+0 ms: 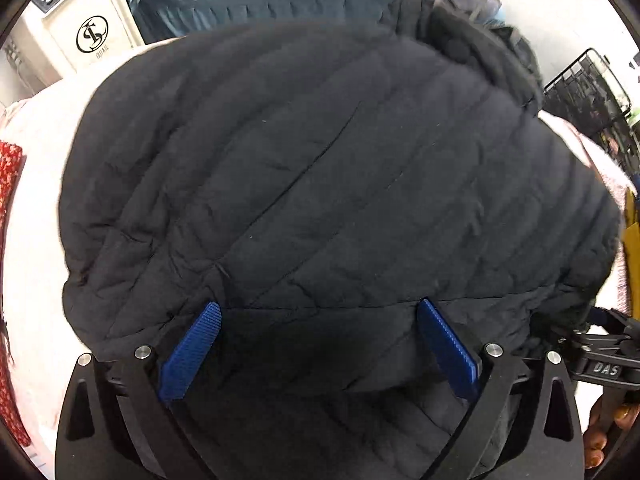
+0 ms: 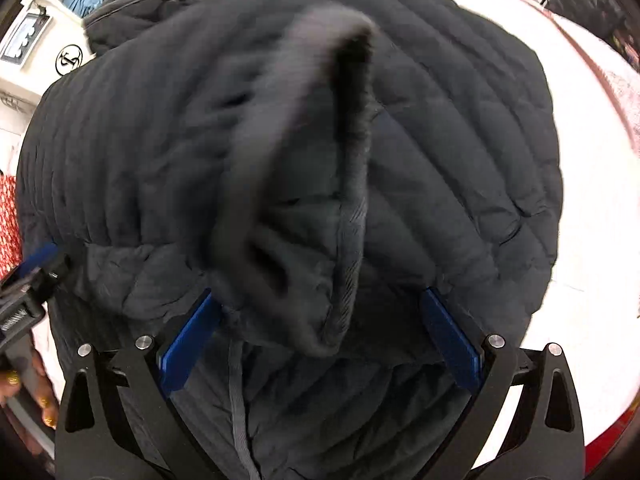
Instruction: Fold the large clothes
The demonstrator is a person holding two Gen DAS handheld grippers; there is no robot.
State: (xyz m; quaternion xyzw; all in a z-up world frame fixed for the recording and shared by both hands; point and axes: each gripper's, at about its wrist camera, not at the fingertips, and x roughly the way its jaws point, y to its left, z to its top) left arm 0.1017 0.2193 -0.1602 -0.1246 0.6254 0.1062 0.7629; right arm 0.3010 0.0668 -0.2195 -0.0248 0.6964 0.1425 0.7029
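Note:
A large black quilted puffer jacket [image 1: 320, 184] lies spread over a white surface [image 1: 36, 240] and fills both views. My left gripper [image 1: 320, 308] is open, its blue pads wide apart over the jacket's near hem. My right gripper [image 2: 320, 300] is open too; between its blue pads hangs a blurred ribbed cuff or collar [image 2: 320, 160] of the same jacket [image 2: 460, 160], not pinched by the pads. The other gripper [image 2: 28, 280] shows at the left edge of the right wrist view, and a gripper part [image 1: 600, 356] shows at the right edge of the left wrist view.
A white machine with a round logo [image 1: 92, 34] stands at the back left. More dark and blue garments [image 1: 260, 4] are piled behind the jacket. A black wire rack [image 1: 588, 92] is at the right. Red patterned cloth [image 1: 10, 176] lies at the left edge.

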